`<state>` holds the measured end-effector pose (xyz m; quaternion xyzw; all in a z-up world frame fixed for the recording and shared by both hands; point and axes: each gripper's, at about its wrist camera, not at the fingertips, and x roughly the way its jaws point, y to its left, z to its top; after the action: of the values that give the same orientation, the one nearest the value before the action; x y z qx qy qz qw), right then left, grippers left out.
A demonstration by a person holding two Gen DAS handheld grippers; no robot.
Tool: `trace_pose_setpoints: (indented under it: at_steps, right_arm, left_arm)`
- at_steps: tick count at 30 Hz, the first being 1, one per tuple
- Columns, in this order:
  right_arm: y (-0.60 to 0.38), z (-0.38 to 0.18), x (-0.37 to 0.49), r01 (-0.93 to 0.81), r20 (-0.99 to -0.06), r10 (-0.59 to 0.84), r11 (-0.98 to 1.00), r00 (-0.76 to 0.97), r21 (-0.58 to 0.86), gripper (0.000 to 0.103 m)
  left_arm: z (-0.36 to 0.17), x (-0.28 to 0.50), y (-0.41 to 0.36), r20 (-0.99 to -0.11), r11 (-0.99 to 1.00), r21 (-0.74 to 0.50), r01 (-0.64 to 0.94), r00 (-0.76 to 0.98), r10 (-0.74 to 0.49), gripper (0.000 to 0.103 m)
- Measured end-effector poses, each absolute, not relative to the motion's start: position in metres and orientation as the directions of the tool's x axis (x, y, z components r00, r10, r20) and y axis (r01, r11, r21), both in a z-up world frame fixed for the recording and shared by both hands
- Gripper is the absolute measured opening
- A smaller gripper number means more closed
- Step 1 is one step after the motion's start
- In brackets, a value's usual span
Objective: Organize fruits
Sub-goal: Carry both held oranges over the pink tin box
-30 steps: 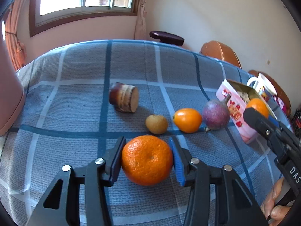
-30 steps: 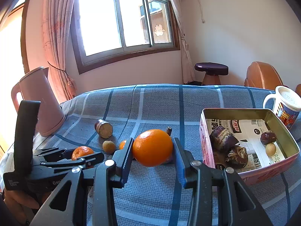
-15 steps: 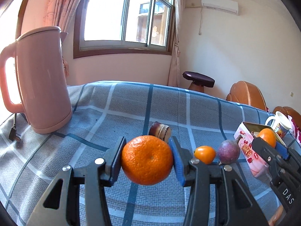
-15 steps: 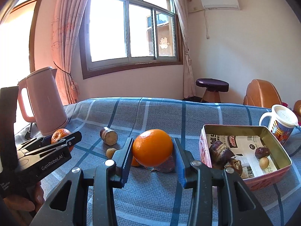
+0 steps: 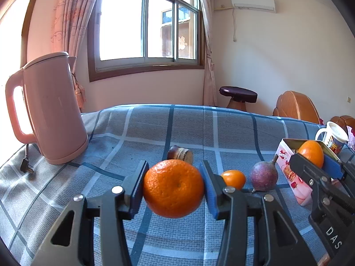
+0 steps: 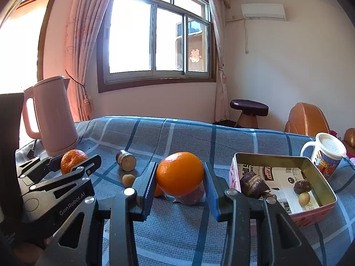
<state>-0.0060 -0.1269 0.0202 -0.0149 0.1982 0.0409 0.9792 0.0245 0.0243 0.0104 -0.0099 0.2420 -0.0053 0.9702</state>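
The left tool (image 5: pixel 174 187) is clamped on a mandarin (image 5: pixel 173 188), held clear above the checked cloth of the desk (image 5: pixel 155 128). The right tool (image 6: pixel 180 178) is clamped on an orange (image 6: pixel 180 173), also off the cloth, just left of the tin (image 6: pixel 319 178).

The desk's far edge drops away toward the window wall; a stool (image 5: pixel 238 93) and wooden chair (image 5: pixel 296 106) stand beyond it. The widest bare cloth lies at the far middle, between the kettle (image 5: pixel 52 110) on the left and the tin and mug (image 6: pixel 328 155) on the right.

Loose on the cloth in the left view are a brown cut piece (image 5: pixel 180 154), a small orange fruit (image 5: pixel 233 178) and a purple fruit (image 5: pixel 264 175). The right tool's orange hides most of those two fruits in its own view, which instead shows a small tan fruit (image 6: pixel 128 180) near the brown piece.

Only the right view looks into the tin: printed paper lining, a large dark piece (image 6: pixel 251 184) at its left, and a dark fruit (image 6: pixel 302 186) touching a tan one (image 6: pixel 304 198) at its right.
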Motion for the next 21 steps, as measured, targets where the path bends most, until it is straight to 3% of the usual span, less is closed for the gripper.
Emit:
trace_pose_setpoints:
  at_steps: [21]
  right_arm:
    - [-0.169, 0.021, -0.013, -0.037, -0.376, 0.018, 0.998, 0.926, -0.043, 0.043]
  left_arm:
    - [0.012, 0.019, -0.010, -0.468, 0.999, -0.019, 0.051, 0.882, -0.054, 0.049]
